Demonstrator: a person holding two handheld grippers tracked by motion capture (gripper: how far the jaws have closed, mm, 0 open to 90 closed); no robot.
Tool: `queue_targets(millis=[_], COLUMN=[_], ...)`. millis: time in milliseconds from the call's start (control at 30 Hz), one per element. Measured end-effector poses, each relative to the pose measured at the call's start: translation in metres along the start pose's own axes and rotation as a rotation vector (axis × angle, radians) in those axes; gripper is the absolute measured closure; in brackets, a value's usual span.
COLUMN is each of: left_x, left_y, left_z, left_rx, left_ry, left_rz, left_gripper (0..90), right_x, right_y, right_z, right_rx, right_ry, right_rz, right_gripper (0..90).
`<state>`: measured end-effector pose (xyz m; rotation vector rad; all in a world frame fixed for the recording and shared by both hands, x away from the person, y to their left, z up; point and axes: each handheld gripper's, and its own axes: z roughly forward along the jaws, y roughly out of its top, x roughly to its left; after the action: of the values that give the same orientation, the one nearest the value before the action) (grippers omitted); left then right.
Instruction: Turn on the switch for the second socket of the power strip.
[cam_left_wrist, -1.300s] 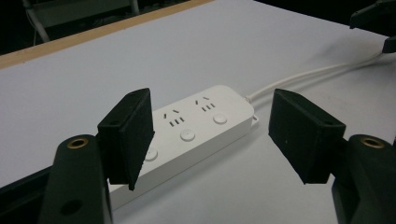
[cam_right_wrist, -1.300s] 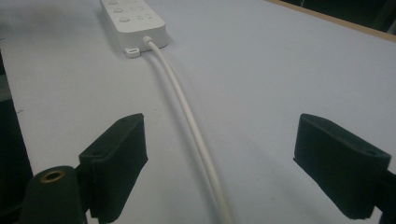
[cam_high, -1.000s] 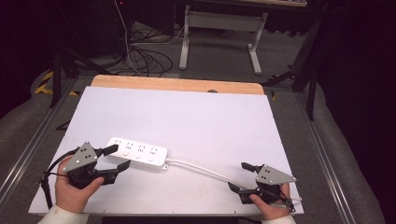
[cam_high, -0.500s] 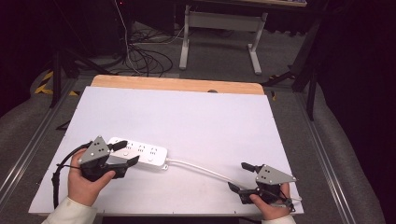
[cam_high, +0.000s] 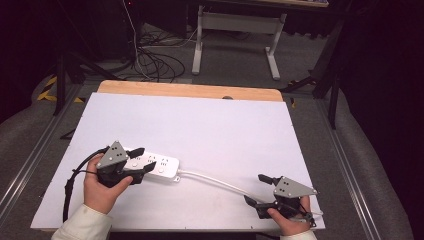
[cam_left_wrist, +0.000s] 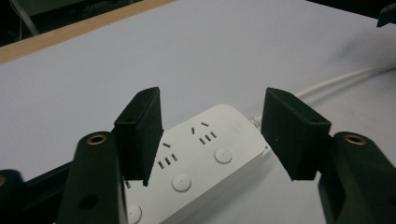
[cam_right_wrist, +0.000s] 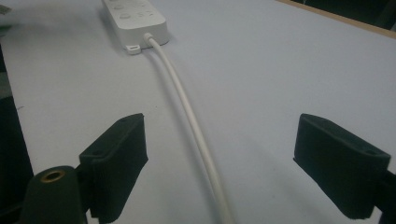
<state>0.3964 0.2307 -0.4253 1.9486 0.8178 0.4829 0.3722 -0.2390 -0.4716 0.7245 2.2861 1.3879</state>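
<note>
The left tongs (cam_high: 139, 160) sit low at the near left of the bench (cam_high: 210, 130), held from behind by the left hand (cam_high: 102, 187), whose pale sleeve (cam_high: 82, 226) enters from the bottom edge. Their two black jaws stand parted and point to the right and slightly away from the person, with the grey plate on top. A black cable loops off to the left of the hand. The right tongs (cam_high: 256, 188) lie near the front right corner, gripped by the right hand (cam_high: 287, 222) at the bench's near edge. Their jaws are spread wide and point left, towards the other hand.
</note>
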Motion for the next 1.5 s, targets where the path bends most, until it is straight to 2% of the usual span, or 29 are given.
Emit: queue_targets(millis=[67, 133, 167, 233, 267, 300, 333, 400, 500, 767, 833, 967, 1067, 1100, 1167, 1300, 1500], left_x=[0.001, 0.002, 0.003, 0.003, 0.005, 0.005, 0.006, 0.007, 0.008, 0.011, 0.011, 0.009, 0.01, 0.009, 0.01, 0.011, 0.011], left_y=[0.0, 0.0, 0.001, 0.001, 0.001, 0.001, 0.001, 0.001, 0.001, 0.0, -0.001, -0.002, -0.003, -0.004, -0.005, -0.006, -0.007], left_z=[0.0, 0.001, 0.002, 0.003, 0.003, 0.004, 0.004, 0.006, 0.008, 0.016, 0.018, 0.022, 0.025, 0.027, 0.03, 0.031, 0.035], left_rx=[0.008, 0.019, 0.03, 0.042, 0.048, 0.052, 0.058, 0.066, 0.086, 0.15, 0.178, 0.19, 0.221, 0.227, 0.257, 0.268, 0.312], left_ry=[0.016, 0.021, 0.027, 0.03, 0.031, 0.027, 0.019, 0.007, -0.002, 0.003, 0.012, 0.007, 0.027, 0.026, 0.03, 0.033, 0.042], left_rz=[-0.008, -0.029, -0.046, -0.058, -0.061, -0.068, -0.078, -0.093, -0.097, -0.104, -0.089, -0.092, -0.063, -0.076, -0.063, -0.059, -0.044], left_gripper=[44.6, 52.3, 59.4, 65.0, 65.0, 70.2, 70.2, 77.4, 88.2, 89.8, 89.8, 89.8, 89.8, 89.8, 89.8, 89.8, 89.8], right_x=[0.0, 0.0, 0.001, 0.0, 0.0, 0.0, 0.0, 0.0, 0.0, 0.0, 0.0, 0.0, 0.001, 0.001, 0.001, 0.0, 0.0], right_y=[0.0, 0.0, 0.0, 0.0, 0.0, 0.0, 0.0, 0.0, 0.0, 0.0, 0.0, 0.0, 0.0, 0.0, 0.0, 0.0, 0.0], right_z=[0.0, 0.0, 0.0, 0.0, 0.0, 0.001, 0.001, 0.0, 0.0, 0.0, 0.0, 0.001, 0.001, 0.001, 0.0, 0.0, 0.001], right_rx=[0.002, 0.0, 0.002, 0.003, 0.003, 0.003, 0.003, 0.004, 0.002, 0.003, 0.001, 0.002, 0.001, 0.001, 0.003, 0.002, 0.003], right_ry=[-0.002, 0.0, 0.001, 0.001, 0.002, 0.002, 0.002, 0.001, 0.003, 0.005, 0.006, 0.006, 0.006, 0.006, 0.006, 0.006, 0.006], right_rz=[-0.001, -0.002, -0.002, -0.002, -0.001, -0.001, -0.001, -0.002, -0.001, -0.003, -0.002, -0.002, -0.004, -0.005, -0.005, -0.006, -0.006], right_gripper=[16.8, 16.8, 16.8, 16.8, 16.8, 16.8, 16.8, 16.8, 16.8, 16.6, 16.6, 16.6, 16.6, 16.6, 16.6, 16.6, 16.6])
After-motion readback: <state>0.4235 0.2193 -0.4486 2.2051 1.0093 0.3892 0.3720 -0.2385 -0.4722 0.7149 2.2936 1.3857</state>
